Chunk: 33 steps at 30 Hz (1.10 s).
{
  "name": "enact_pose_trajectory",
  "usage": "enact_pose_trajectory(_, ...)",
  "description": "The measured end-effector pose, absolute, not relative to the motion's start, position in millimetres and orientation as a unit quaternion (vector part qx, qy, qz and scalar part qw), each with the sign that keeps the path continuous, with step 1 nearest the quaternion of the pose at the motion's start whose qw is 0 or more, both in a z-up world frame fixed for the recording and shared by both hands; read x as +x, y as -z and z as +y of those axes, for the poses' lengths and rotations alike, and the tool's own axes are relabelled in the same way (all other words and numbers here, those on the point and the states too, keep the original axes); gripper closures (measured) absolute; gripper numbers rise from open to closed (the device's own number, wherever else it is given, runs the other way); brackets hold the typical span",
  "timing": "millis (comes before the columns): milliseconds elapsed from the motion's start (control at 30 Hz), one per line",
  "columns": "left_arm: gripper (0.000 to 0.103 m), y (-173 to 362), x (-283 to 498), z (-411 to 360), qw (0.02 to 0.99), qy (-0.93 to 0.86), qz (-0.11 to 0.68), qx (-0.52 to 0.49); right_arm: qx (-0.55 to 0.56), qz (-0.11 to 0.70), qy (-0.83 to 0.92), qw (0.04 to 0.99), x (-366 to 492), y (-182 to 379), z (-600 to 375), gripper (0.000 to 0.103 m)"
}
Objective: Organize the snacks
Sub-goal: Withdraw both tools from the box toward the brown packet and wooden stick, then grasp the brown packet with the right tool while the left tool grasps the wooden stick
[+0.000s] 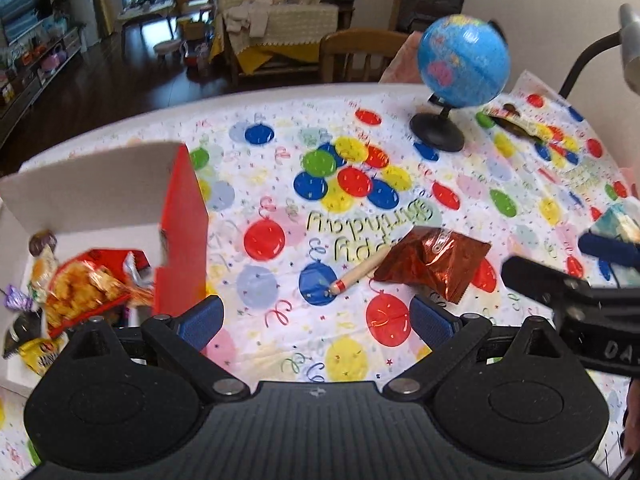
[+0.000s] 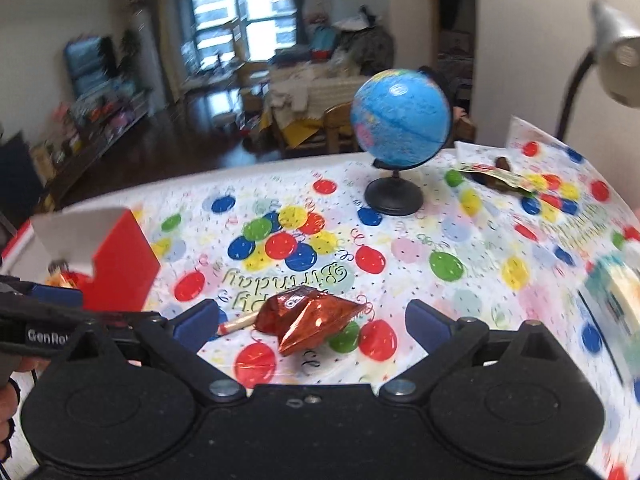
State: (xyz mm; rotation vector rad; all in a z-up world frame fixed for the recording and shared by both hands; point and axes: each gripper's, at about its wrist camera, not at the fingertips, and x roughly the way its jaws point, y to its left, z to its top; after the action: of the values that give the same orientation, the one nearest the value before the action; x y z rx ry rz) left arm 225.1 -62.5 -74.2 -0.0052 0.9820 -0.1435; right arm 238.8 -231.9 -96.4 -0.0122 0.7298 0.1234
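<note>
The left gripper (image 1: 318,320) has its blue-padded fingers (image 1: 202,322) spread wide with nothing between them, hanging above the balloon-printed cloth (image 1: 280,160) that covers the tabletop. The right gripper (image 2: 312,318) is likewise spread, its fingers (image 2: 426,320) released and empty. Just ahead of the right gripper's gap, and slightly toward its left finger, lies a shiny reddish-brown foil snack packet (image 2: 310,320), crumpled and resting flat on the cloth. From the left wrist view the same packet sits ahead and to the right of the left gripper, well clear of its pads. A small wooden stick with a red band (image 1: 356,276) lies touching or tucked under the packet's near-left edge; which one cannot be told.

To the left stands an open box with red outer walls and a white inside (image 1: 184,216), its flap raised. Inside it lie several snacks: a clear bag of golden fried pieces (image 1: 80,288), a yellow packet (image 1: 42,356), a purple-wrapped sweet (image 1: 18,300) and a red wrapper (image 1: 108,258).

Farther back a blue globe (image 1: 464,62) stands on a black base. Beyond it to the right, another snack packet with dark and yellow print (image 1: 516,120) lies near the far edge. A desk lamp (image 2: 616,68) leans over the right corner, and a blurred pale pack (image 2: 612,292) sits at the right edge.
</note>
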Motion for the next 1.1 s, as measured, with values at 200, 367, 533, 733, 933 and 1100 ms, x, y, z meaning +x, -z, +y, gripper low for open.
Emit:
enact_pose_trajectory(200, 0.003, 96.0, 241.1, -58.2, 0.864, 0.017, 0.502, -0.032, -0.035, 0.378, -0.104, 0.919, 282.1, 112.0, -229.7, 0.006)
enact_pose_trajectory(367, 0.003, 92.4, 240.9, -50.9, 0.873, -0.019, 0.485, -0.046, -0.04, 0.394, -0.13, 0.909, 309.6, 126.4, -229.9, 0.006)
enact_pose_trajectory(533, 0.003, 88.9, 241.4, -41.5, 0.878, -0.048, 0.471, -0.067, -0.059, 0.418, -0.147, 0.894, 328.3, 146.1, -225.4, 0.009)
enact_pose_trajectory(733, 0.003, 93.3, 245.5, -49.5, 0.879, -0.03, 0.474, -0.035, -0.097, 0.447, -0.168, 0.874, 328.1, 167.8, -218.6, 0.017)
enact_pose_trajectory(933, 0.003, 97.1, 250.8, -63.7, 0.877, 0.029, 0.48, -0.003, -0.094, 0.456, -0.156, 0.871, 321.1, 177.0, -226.9, 0.034)
enact_pose_trajectory(1100, 0.003, 102.5, 255.6, -81.2, 0.87, 0.065, 0.486, 0.047, -0.068, 0.447, -0.147, 0.88, 311.7, 175.3, -236.6, 0.047)
